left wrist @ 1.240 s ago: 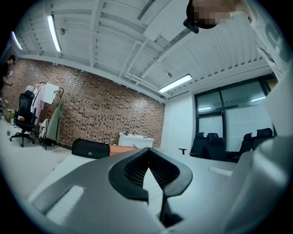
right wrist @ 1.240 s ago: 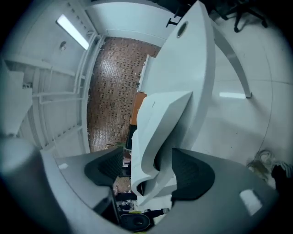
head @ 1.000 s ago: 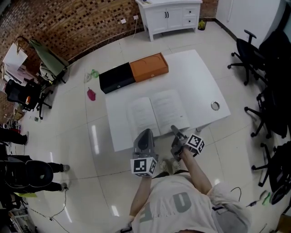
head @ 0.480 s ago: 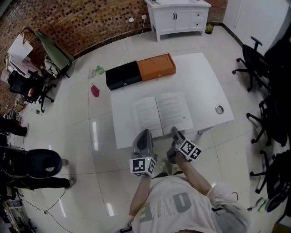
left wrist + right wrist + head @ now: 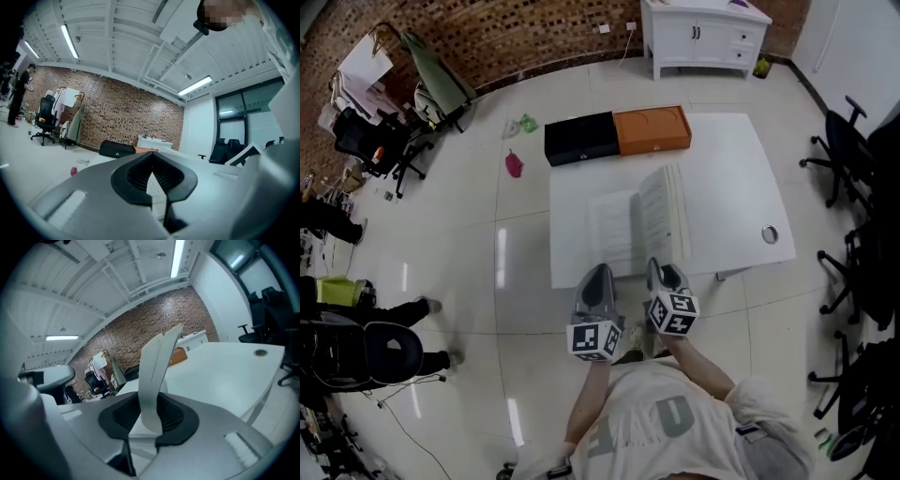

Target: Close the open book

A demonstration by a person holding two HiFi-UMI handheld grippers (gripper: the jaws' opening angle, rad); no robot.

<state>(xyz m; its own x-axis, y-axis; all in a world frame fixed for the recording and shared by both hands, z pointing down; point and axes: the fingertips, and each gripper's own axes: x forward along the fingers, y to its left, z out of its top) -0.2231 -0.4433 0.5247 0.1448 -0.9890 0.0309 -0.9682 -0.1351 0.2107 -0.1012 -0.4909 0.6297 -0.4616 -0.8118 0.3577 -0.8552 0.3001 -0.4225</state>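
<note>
The book (image 5: 639, 220) no longer lies flat. A second ago both halves were spread open on the table (image 5: 722, 178); now the right half stands nearly on edge above the spine, while the left half is still down, pages up. My right claw (image 5: 661, 274) has just been closing, and in the right gripper view its pads are clenched on the bottom edge of that raised half (image 5: 157, 376), a pale slab rising straight out of the jaws. I take this to be the fold well under way: the half is about at its tipping point, and it should only need carrying over toward 9 o'clock and laying down on the left half.

The book looks like a plain, fairly thick volume with white printed pages, and the lifted block holds together rather than fanning. It sits on the near part of the table, left of centre, its bottom edge close to the table's 6 o'clock edge.

My left claw (image 5: 599, 279) hangs at about 7 o'clock from the book, just off the table edge, jaws together on nothing (image 5: 151, 159).

Further out, a black box (image 5: 579, 138) and an orange box (image 5: 653, 129) lie end to end at 12 o'clock, and a small ring (image 5: 769, 234) lies at 3 o'clock.
</note>
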